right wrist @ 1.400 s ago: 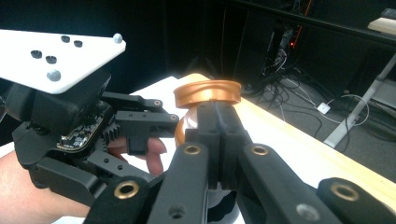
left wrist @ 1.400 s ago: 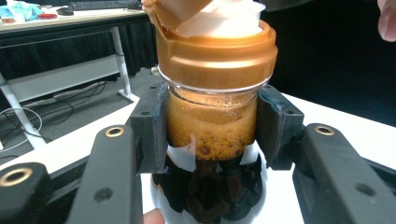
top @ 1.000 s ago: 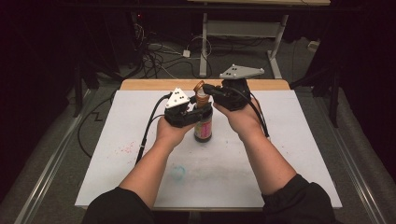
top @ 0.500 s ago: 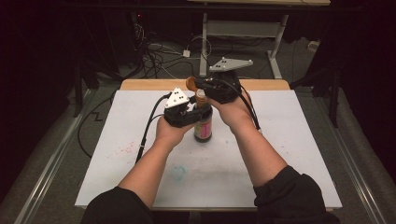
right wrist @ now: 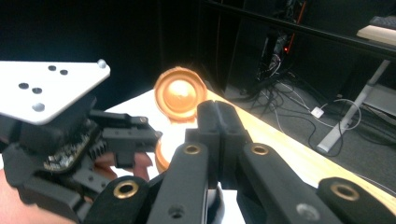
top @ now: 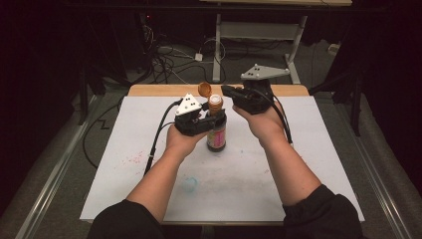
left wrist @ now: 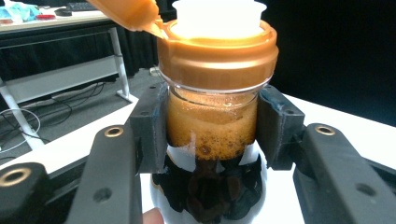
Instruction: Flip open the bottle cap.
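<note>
A bottle of dark sauce (top: 216, 135) stands upright on the white sheet (top: 318, 164). My left gripper (top: 208, 119) is shut on its neck; in the left gripper view the pads (left wrist: 148, 128) press the glass of the bottle (left wrist: 212, 140) just under the orange cap collar (left wrist: 217, 53). The hinged orange lid (top: 204, 89) stands flipped open to the left, and the white spout (left wrist: 217, 16) is bare. My right gripper (top: 227, 91) hovers just right of the bottle top, jaws shut with nothing between them. From the right gripper view its tips (right wrist: 219, 116) point at the lid (right wrist: 180, 94).
The white sheet covers a wooden table whose far edge (top: 149, 90) shows. Faint red (top: 134, 159) and blue (top: 189, 185) smudges mark the sheet. Behind the table lie floor cables (top: 164, 55) and a desk frame (top: 259, 30).
My right gripper swept left over the bottle top, then drew back to the right and a little up. The orange lid now stands open. The left gripper and bottle stayed put.
</note>
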The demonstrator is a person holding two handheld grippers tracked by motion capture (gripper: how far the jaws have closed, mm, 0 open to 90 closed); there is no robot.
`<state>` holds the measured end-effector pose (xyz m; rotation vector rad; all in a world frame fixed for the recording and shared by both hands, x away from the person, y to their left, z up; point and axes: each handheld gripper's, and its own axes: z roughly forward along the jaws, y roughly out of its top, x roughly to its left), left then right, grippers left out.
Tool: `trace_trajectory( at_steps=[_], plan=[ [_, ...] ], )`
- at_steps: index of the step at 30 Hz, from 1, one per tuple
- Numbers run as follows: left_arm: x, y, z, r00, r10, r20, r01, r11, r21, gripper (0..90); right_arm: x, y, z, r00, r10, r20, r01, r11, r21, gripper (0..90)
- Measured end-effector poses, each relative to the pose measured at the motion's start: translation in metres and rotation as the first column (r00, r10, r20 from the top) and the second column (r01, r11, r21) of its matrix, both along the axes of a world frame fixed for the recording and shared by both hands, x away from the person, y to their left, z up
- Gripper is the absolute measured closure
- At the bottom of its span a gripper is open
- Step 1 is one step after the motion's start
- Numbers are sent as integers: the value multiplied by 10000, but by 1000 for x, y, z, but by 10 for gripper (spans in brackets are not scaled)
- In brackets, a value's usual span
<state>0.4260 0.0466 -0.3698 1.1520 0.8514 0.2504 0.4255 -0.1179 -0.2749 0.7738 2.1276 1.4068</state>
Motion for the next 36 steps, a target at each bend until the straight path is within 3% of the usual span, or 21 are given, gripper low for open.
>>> trace_trajectory(
  at_steps=[14, 33, 36],
  plan=[
    [0, 1, 2, 9999, 40, -93, -39, 9999, 107, 484, -8, -29, -29, 9992, -264, -285, 262, 9996, -69, 900],
    [-2, 0, 3, 9998, 125, -146, -120, 9995, 299, 481, -15, -49, -94, 9949, -457, -902, 444, 9989, -167, 900],
    [-2, 0, 4, 9998, 143, -148, -137, 9993, 348, 481, -15, -52, -105, 9930, -489, -1076, 480, 9988, -109, 867]
  ],
)
